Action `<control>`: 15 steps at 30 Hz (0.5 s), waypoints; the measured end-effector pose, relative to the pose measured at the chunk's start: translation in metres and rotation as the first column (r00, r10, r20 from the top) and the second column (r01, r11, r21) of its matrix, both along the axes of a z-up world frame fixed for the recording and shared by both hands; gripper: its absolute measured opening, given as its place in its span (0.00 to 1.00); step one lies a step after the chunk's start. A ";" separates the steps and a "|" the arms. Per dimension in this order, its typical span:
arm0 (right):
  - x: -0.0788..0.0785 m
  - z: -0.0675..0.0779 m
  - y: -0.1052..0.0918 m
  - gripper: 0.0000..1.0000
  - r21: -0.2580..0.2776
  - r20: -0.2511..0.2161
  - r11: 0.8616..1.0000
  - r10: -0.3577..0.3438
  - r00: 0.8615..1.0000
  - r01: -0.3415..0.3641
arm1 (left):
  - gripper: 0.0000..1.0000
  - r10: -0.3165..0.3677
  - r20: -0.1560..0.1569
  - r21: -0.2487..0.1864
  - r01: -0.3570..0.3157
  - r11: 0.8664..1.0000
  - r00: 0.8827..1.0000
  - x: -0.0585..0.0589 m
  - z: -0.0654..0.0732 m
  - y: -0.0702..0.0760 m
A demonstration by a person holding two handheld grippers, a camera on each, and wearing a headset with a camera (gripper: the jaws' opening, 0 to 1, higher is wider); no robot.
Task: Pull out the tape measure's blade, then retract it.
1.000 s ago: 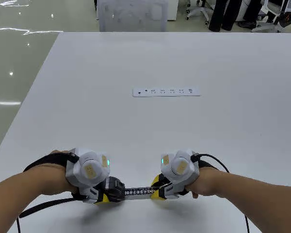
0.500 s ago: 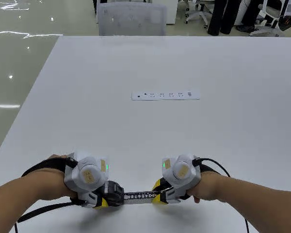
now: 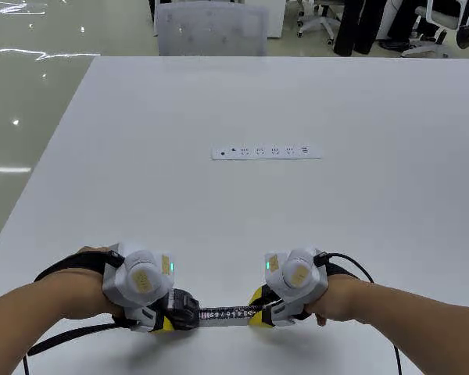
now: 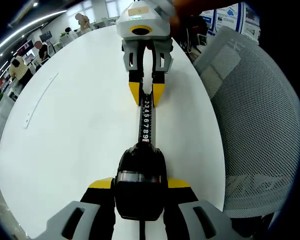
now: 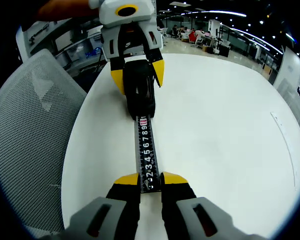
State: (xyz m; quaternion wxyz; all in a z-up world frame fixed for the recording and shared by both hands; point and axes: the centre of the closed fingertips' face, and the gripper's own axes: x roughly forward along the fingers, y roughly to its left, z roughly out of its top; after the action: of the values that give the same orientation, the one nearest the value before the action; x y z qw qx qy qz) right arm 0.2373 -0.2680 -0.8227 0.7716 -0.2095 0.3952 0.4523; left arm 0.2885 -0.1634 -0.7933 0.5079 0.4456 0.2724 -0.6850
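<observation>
Left tongs [image 4: 140,184] clamp the tape measure [image 4: 140,167] by its black body, near edge of the table [image 3: 219,101]. Right tongs [image 5: 150,180] pinch the blade [image 5: 144,145] tip, short length out. Blade likely thin, springy, slick: grip at the end hook.

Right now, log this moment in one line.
left gripper: shut on tape measure case | right gripper: shut on blade | blade: partly out

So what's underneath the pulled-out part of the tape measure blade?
Bare white table lies beneath the blade, which spans from the case in the left gripper to the right gripper. The blade's underside and its end hook, between the right gripper's jaws, are covered.
</observation>
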 end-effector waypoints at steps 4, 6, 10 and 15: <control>-0.001 0.001 -0.003 0.13 -0.005 0.002 1.000 0.002 1.000 -0.002 | 0.34 0.002 0.001 -0.001 -0.002 1.000 1.000 0.000 0.000 0.000; -0.001 0.001 -0.005 0.13 -0.006 0.002 1.000 0.000 1.000 0.000 | 0.34 0.004 0.001 -0.001 -0.004 1.000 1.000 0.001 0.000 0.000; -0.002 0.002 -0.009 0.13 -0.005 0.003 1.000 -0.004 1.000 0.004 | 0.34 0.006 0.000 -0.002 -0.006 1.000 1.000 0.001 0.000 -0.001; -0.003 0.002 -0.015 0.13 -0.006 0.002 1.000 -0.009 1.000 0.009 | 0.34 0.007 0.000 -0.001 -0.007 1.000 1.000 0.002 0.001 -0.001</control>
State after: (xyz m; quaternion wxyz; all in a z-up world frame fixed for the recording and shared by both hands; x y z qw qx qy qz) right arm 0.2339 -0.2829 -0.8206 0.7734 -0.2105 0.3967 0.4473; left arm 0.2901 -0.1642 -0.7927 0.5107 0.4446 0.2738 -0.6831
